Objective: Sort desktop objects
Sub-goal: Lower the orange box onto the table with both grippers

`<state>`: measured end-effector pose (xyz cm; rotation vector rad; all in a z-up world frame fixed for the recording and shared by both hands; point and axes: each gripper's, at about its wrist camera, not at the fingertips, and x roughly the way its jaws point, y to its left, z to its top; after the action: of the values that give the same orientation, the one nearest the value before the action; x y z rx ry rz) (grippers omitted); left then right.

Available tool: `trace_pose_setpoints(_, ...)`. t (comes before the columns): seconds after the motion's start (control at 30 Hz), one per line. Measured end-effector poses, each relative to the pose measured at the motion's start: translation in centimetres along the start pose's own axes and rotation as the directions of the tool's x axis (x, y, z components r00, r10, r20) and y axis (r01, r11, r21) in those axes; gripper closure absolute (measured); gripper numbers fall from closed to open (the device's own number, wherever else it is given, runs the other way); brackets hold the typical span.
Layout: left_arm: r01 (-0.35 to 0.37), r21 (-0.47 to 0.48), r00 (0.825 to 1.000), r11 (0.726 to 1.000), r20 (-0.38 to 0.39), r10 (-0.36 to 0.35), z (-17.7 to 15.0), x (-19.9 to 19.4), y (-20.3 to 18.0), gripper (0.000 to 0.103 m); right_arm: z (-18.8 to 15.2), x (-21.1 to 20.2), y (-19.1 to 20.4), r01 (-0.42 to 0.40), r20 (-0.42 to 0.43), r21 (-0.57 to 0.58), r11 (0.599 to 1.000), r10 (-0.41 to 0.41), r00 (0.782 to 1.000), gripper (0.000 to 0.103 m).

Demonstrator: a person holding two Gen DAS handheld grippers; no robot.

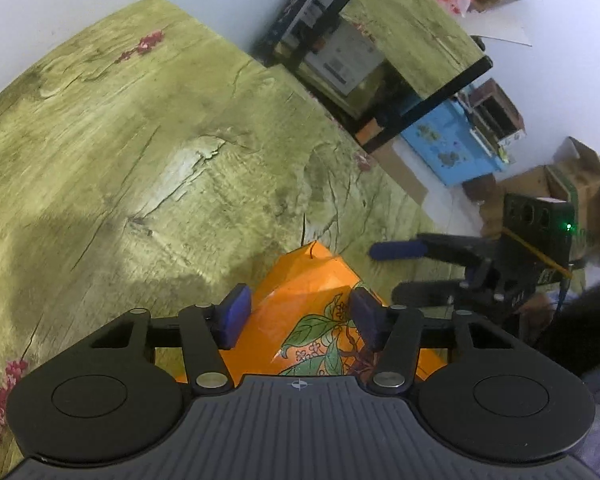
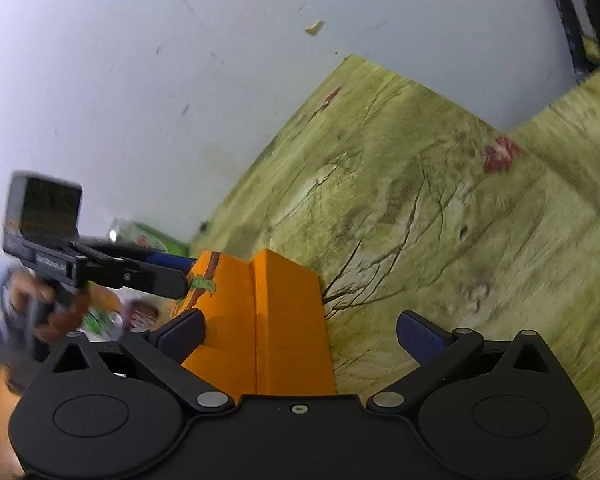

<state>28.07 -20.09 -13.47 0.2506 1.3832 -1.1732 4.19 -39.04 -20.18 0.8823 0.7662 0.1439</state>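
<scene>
The left gripper (image 1: 296,316) sat at lower centre of its frame, its blue pads closed against an orange box (image 1: 312,300). The right gripper (image 2: 300,332), lower centre, stood wide open around that box's end.

Orange box (image 2: 268,320) on green wood-print table (image 2: 440,220), between wide-spread fingers of right gripper (image 2: 300,334); left pad touches box side. Left gripper (image 2: 172,270) at box's far-left corner, grip unclear.
</scene>
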Motion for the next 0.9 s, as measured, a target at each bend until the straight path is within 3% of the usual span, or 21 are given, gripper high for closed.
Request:
trace_pose_setpoints(0.1, -0.013, 0.021, 1.0, 1.0, 0.003, 0.013, 0.0, 0.0, -0.5, 0.049, 0.5, -0.3, 0.1, 0.025, -0.031, -0.033, 0.999, -0.026, 0.999, 0.0)
trace_pose_setpoints(0.2, 0.017, 0.005, 1.0, 1.0, -0.002, -0.017, -0.1, 0.4, -0.4, 0.049, 0.5, -0.6, 0.3, 0.042, -0.072, -0.095, 0.995, -0.049, 0.996, 0.0)
trace_pose_setpoints(0.33, 0.031, 0.0, 0.999, 1.0, -0.008, -0.031, -0.1, 0.5, -0.2, 0.049, 0.2, -0.2, 2.3, 0.134, -0.133, -0.271, 0.953, -0.174, 0.976, 0.0)
trace_pose_setpoints(0.4, 0.046, -0.008, 0.999, 0.999, -0.023, -0.046, 0.2, 0.4, 0.2, 0.049, 0.2, -0.1, 2.6, 0.163, -0.145, -0.313, 0.936, -0.217, 0.965, 0.0)
trace_pose_setpoints(0.5, 0.047, -0.021, 0.998, 0.999, -0.041, -0.048, 0.7, 0.1, 0.8, 0.049, 0.7, -0.6, 1.7, 0.19, -0.105, -0.296, 0.936, -0.23, 0.967, 0.0)
trace_pose_setpoints(0.53, 0.051, -0.032, 0.997, 0.998, -0.053, -0.053, 0.7, 0.0, 1.0, 0.048, 0.9, -0.4, 1.8, 0.204, -0.1, -0.315, 0.927, -0.246, 0.964, 0.0)
trace_pose_setpoints(0.6, 0.063, -0.044, 0.994, 0.997, -0.082, -0.066, 0.5, -0.2, 1.3, 0.03, 1.4, 0.3, 2.4, 0.234, -0.099, -0.368, 0.9, -0.288, 0.952, 0.0)
trace_pose_setpoints(0.63, 0.068, -0.046, 0.993, 0.997, -0.099, -0.072, 0.3, -0.2, 1.4, 0.028, 1.5, 0.5, 2.4, 0.234, -0.099, -0.381, 0.894, -0.292, 0.951, 0.0)
trace_pose_setpoints(0.7, 0.009, -0.02, 0.992, 1.0, -0.123, -0.012, -0.2, 0.2, 1.3, 0.026, 1.6, 0.8, 2.4, 0.218, -0.101, -0.393, 0.893, -0.277, 0.955, 0.0)
trace_pose_setpoints(0.9, 0.042, -0.014, 0.992, 0.999, -0.115, -0.043, -0.7, 0.7, 1.7, 0.026, 2.1, 1.0, 2.1, 0.139, -0.115, -0.41, 0.901, -0.202, 0.973, 0.0)
